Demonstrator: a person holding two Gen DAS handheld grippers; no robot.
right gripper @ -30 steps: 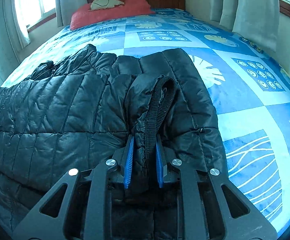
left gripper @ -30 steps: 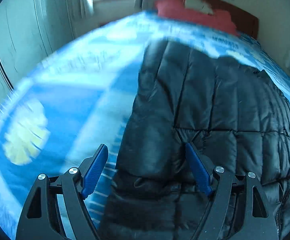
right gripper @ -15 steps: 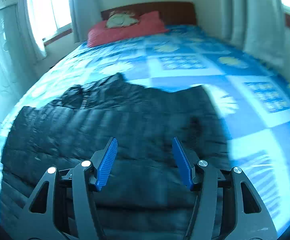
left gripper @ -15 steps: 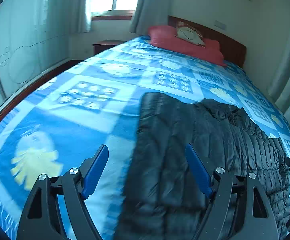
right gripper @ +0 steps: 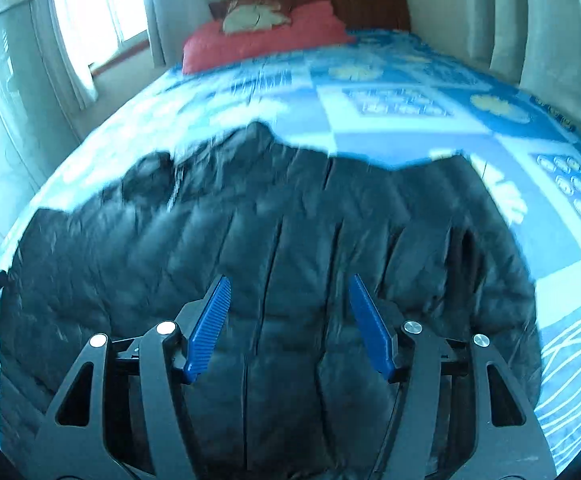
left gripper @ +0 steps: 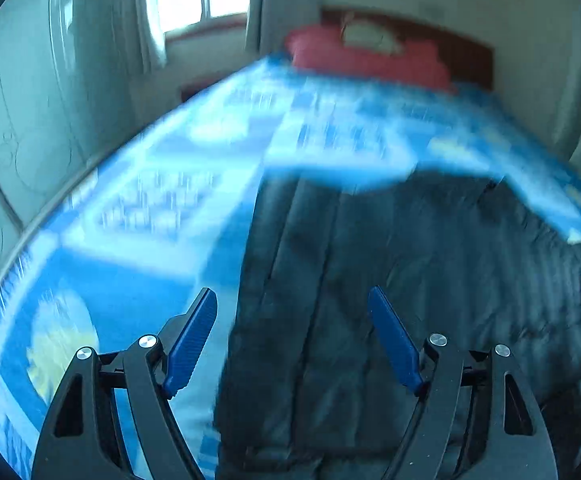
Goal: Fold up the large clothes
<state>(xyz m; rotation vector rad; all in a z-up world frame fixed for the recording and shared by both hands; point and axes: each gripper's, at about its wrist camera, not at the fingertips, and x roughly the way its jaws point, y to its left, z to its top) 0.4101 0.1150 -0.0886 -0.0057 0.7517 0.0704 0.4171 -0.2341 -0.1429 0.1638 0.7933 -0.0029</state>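
In the left wrist view, the left tongs (left gripper: 292, 338) are spread wide and hold nothing. They hang over the left edge of the black puffy jacket (left gripper: 390, 280), likely so they can pick that side up for a fold. The jacket lies flat on the blue bed (left gripper: 142, 216).

In the right wrist view, the right tongs (right gripper: 288, 326) are wide and empty too, above the middle of the jacket (right gripper: 290, 216). It looks shiny, soft and quilted in long puffy rows, spread across the bed (right gripper: 410, 120).
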